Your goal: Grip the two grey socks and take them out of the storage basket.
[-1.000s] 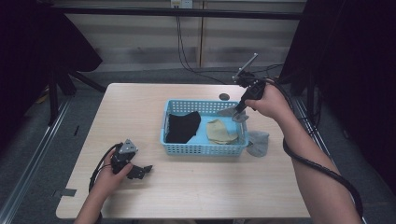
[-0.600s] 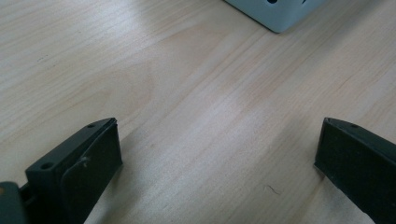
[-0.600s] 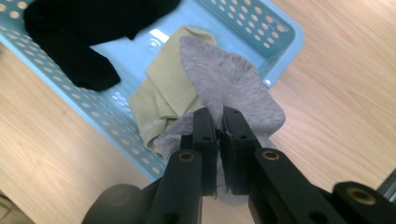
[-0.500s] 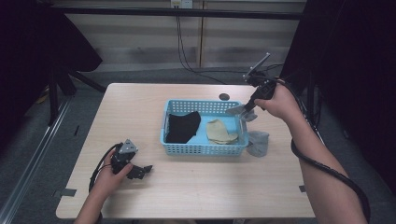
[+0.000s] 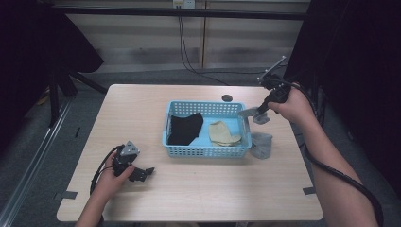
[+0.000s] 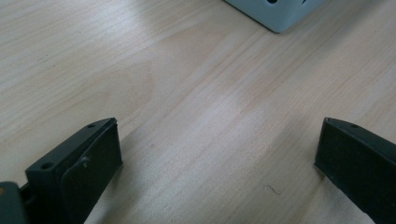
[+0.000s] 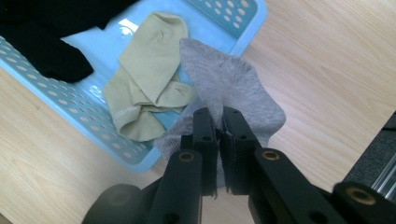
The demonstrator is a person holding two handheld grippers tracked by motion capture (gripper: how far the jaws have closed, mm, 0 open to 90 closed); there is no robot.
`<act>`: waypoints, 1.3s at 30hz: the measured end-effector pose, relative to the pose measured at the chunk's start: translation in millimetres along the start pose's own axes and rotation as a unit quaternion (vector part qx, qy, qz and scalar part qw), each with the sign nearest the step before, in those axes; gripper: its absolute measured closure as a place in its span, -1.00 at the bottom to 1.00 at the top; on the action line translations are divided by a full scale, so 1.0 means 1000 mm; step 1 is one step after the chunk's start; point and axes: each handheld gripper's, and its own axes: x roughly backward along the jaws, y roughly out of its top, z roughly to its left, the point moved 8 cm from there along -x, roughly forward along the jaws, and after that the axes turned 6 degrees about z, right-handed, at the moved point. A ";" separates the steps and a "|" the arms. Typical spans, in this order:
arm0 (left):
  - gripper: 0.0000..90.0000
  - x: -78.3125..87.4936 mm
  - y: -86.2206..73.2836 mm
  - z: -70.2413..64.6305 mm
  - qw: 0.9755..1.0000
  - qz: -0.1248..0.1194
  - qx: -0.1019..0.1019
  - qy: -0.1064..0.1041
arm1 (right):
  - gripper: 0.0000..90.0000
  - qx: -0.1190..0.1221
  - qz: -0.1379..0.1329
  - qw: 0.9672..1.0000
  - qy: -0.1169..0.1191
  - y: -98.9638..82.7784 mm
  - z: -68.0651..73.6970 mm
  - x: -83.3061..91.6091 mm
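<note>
Right claw [image 7: 219, 122] is clamped on a grey sock [image 7: 233, 88], hanging limp above the blue basket's [image 5: 204, 150] right rim, near the desk's [image 5: 142, 109] right edge. Soft, light cloth; a pinch at its edge should hold. Left claw [image 6: 217, 158] rests apart on pale wood.

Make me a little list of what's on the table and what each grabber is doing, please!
table: light wood
basket: blue plastic with holes, near the middle of the table
in basket: black sock at left, beige socks at right
right gripper: shut on grey sock, holding it up by the basket's right edge
other grey sock: lying on the table beside the basket's right side
left gripper: open, nothing between its jaws, low over bare wood near the front left
</note>
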 end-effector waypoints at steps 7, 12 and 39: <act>-1.00 0.000 0.000 0.000 1.000 -0.001 0.000 0.001 | 0.89 -0.018 0.000 1.000 -0.005 -0.009 -0.011 -0.001; -1.00 0.000 0.000 0.000 1.000 -0.003 0.003 0.001 | 0.89 -0.024 0.003 1.000 -0.007 -0.014 -0.017 -0.007; -1.00 0.000 0.000 0.000 1.000 -0.002 0.002 0.000 | 0.88 -0.051 0.026 0.998 -0.007 -0.031 -0.034 -0.054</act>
